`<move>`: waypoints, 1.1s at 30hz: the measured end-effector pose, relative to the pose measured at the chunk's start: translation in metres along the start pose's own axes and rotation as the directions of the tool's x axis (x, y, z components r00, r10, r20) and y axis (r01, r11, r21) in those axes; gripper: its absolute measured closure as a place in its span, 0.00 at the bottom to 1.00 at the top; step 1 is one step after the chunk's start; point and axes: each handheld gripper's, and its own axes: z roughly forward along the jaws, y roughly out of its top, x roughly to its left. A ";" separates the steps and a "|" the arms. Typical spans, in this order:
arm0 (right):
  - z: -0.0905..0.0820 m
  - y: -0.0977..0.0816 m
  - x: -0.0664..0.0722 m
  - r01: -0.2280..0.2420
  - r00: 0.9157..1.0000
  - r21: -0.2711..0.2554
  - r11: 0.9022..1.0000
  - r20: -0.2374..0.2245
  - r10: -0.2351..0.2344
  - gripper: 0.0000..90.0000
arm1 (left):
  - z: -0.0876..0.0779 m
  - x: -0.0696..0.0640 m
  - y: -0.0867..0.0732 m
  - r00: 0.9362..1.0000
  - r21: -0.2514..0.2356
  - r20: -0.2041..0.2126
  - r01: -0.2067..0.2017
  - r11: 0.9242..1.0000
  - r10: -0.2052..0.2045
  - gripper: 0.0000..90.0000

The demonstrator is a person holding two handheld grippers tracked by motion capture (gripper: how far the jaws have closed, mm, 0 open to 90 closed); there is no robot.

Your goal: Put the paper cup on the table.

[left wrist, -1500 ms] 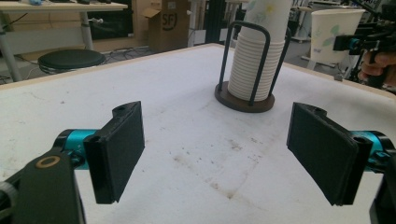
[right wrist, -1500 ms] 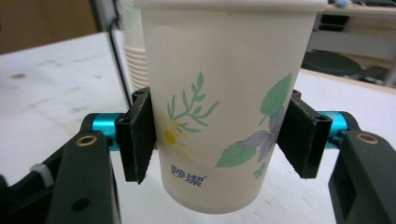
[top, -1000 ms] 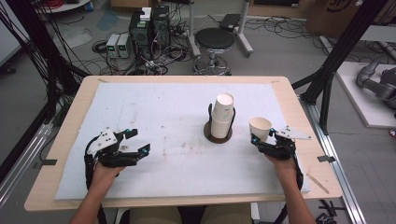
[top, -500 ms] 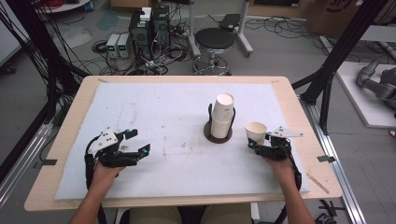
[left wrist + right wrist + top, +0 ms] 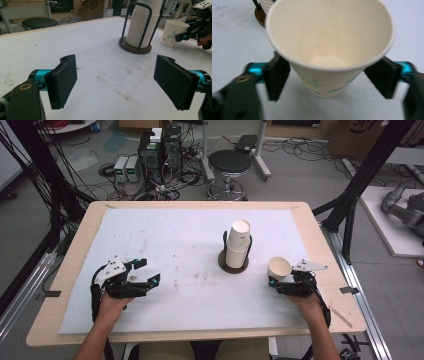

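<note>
A single paper cup (image 5: 278, 268) with a green print stands upright on the white mat (image 5: 175, 235), right of a stack of paper cups (image 5: 237, 242) in a dark wire holder (image 5: 233, 265). My right gripper (image 5: 274, 281) sits around the single cup (image 5: 329, 50). Its jaws have just been opening, and both pads (image 5: 277, 75) now stand off the cup's wall. My left gripper (image 5: 149, 271) rests low over the mat at the near left, open, with nothing between its pads (image 5: 62, 80). The left gripper view shows the stack (image 5: 145, 27), the single cup (image 5: 172, 33) and the right gripper (image 5: 192, 35) farther off.
The mat covers most of the wooden table (image 5: 320, 240). Behind the table stand a round stool (image 5: 229, 162) and computer boxes (image 5: 160, 150) among cables. Black frame posts (image 5: 350, 205) rise at the table's right and left sides.
The right gripper has brought the single cup a little down and toward the near edge, onto the mat, and its jaws have parted from the cup. The left gripper has kept still.
</note>
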 end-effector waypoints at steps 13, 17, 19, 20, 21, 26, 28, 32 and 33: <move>-0.042 0.012 0.010 0.047 0.999 -0.131 0.990 0.000 -0.048 0.22 | -0.003 0.001 0.001 1.000 -0.019 -0.004 0.014 1.000 -0.014 0.21; -0.056 0.013 0.016 0.038 0.999 -0.203 0.978 -0.027 -0.044 0.22 | -0.005 0.001 0.002 1.000 -0.032 0.003 0.023 0.999 -0.022 0.20; -0.061 0.016 0.020 0.041 0.997 -0.238 0.970 -0.046 -0.054 0.22 | -0.006 0.001 0.004 1.000 -0.038 0.008 0.022 0.999 -0.022 0.20; -0.064 0.019 0.024 0.041 0.997 -0.251 0.967 -0.056 -0.057 0.22 | -0.006 0.001 0.004 1.000 -0.040 0.010 0.018 0.999 -0.017 0.20; -0.064 0.020 0.025 0.048 0.996 -0.260 0.964 -0.062 -0.066 0.22 | -0.006 0.001 0.004 1.000 -0.045 0.013 0.019 0.999 -0.018 0.20; -0.060 0.027 0.038 0.071 0.990 -0.272 0.960 -0.102 -0.102 0.21 | -0.006 0.001 0.005 0.999 -0.080 0.030 0.023 0.997 -0.021 0.20; -0.059 0.029 0.040 0.084 0.985 -0.272 0.959 -0.120 -0.120 0.21 | -0.006 0.001 0.006 0.999 -0.090 0.034 0.019 0.996 -0.016 0.19; -0.058 0.032 0.042 0.091 0.979 -0.282 0.955 -0.149 -0.137 0.21 | -0.005 0.000 0.006 0.999 -0.091 0.032 0.015 0.996 -0.012 0.18; -0.058 0.032 0.043 0.093 0.979 -0.284 0.954 -0.151 -0.141 0.21 | -0.005 0.000 0.006 0.999 -0.089 0.030 0.013 0.996 -0.010 0.18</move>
